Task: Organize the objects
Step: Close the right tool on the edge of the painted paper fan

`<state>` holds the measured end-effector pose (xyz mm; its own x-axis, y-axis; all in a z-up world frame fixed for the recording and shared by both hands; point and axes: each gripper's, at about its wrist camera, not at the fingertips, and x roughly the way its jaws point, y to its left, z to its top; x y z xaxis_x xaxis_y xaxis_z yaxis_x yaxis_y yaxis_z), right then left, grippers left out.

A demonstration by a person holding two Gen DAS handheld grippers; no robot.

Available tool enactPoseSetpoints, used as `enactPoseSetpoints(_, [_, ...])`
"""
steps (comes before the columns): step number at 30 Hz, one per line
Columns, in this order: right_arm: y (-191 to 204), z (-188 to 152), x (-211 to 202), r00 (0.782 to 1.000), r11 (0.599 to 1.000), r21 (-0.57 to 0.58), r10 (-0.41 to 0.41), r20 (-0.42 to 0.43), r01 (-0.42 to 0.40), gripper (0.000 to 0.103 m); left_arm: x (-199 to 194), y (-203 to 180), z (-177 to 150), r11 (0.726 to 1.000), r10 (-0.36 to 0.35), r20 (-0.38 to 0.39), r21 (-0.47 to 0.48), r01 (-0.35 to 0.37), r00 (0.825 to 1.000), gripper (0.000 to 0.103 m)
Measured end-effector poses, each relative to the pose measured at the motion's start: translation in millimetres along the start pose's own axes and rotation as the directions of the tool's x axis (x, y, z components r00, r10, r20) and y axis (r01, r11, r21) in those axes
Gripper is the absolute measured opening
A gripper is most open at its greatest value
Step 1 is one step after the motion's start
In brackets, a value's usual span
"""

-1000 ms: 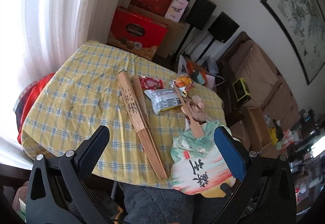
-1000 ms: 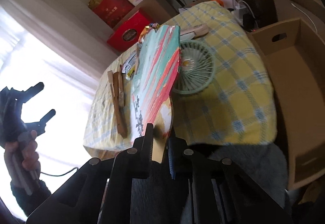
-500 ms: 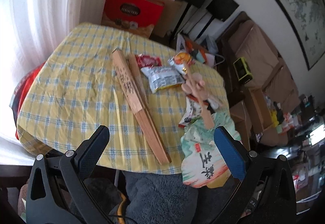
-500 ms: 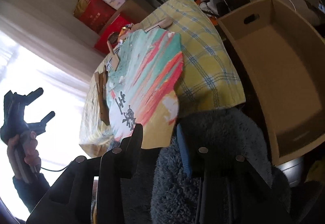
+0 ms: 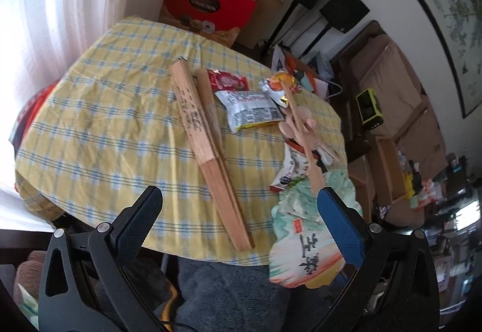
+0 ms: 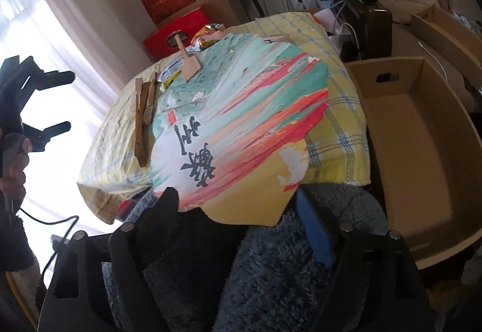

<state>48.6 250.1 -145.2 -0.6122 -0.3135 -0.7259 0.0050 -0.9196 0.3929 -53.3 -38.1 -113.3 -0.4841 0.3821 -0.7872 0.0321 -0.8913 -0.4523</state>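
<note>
A flat painted paper fan [image 6: 241, 121] lies overhanging the near edge of the checked tablecloth [image 5: 99, 127]; the right gripper [image 6: 238, 226] is opening, jaws clear of its edge; the left gripper [image 5: 241, 223] hangs wide, empty; the fan looks light, thin, easily creased, best pinched at its rim.

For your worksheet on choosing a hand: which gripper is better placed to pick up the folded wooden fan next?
Left. The left gripper is open with the folded wooden fan lying between its fingers' line. The right gripper, jaws opening, sits at the painted paper fan, further aside.
</note>
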Motion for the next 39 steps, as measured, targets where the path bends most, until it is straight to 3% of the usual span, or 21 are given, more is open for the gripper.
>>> enactPoseSetpoints(6, [3, 1, 3, 1.0, 1.0, -0.014, -0.02, -0.005, 0.02, 0.082, 12, -11, -4, 0.998, -0.054, -0.055, -0.018, 0.053, 0.997, 0.103])
enactPoseSetpoints(10, [11, 2, -1, 0.995, 0.99, -0.104, -0.101, -0.021, 0.098, 0.084, 7, -14, -4, 0.998, -0.059, -0.041, -0.012, 0.059, 0.997, 0.103])
enactPoseSetpoints(12, [19, 1, -2, 0.979, 0.962, -0.194, -0.201, -0.024, 0.193, 0.094, 4, -12, -3, 0.998, -0.058, -0.028, -0.022, 0.058, 0.998, 0.103])
enactPoseSetpoints(14, [29, -2, 3, 0.943, 0.891, -0.334, -0.332, -0.013, 0.309, 0.101, 5, -7, -1, 0.998, -0.05, -0.023, -0.037, 0.049, 0.998, 0.103])
enactPoseSetpoints(17, [38, -10, 15, 0.899, 0.792, -0.472, -0.438, 0.004, 0.387, 0.102, 10, 0, 1, 0.998, -0.044, -0.026, -0.056, 0.043, 0.999, 0.103])
enactPoseSetpoints(25, [52, -6, 40, 0.896, 0.757, -0.546, -0.443, -0.023, 0.36, 0.102, 28, 8, -1, 0.997, -0.051, -0.062, -0.067, 0.047, 0.997, 0.103])
enactPoseSetpoints(29, [56, -2, 55, 0.896, 0.766, -0.55, -0.438, -0.067, 0.333, 0.102, 33, 10, -2, 0.996, -0.061, -0.073, -0.071, 0.055, 0.995, 0.103])
enactPoseSetpoints(39, [47, 13, 48, 0.939, 0.885, -0.418, -0.297, -0.171, 0.204, 0.102, 36, 9, -3, 0.995, -0.069, -0.082, -0.077, 0.063, 0.994, 0.103])
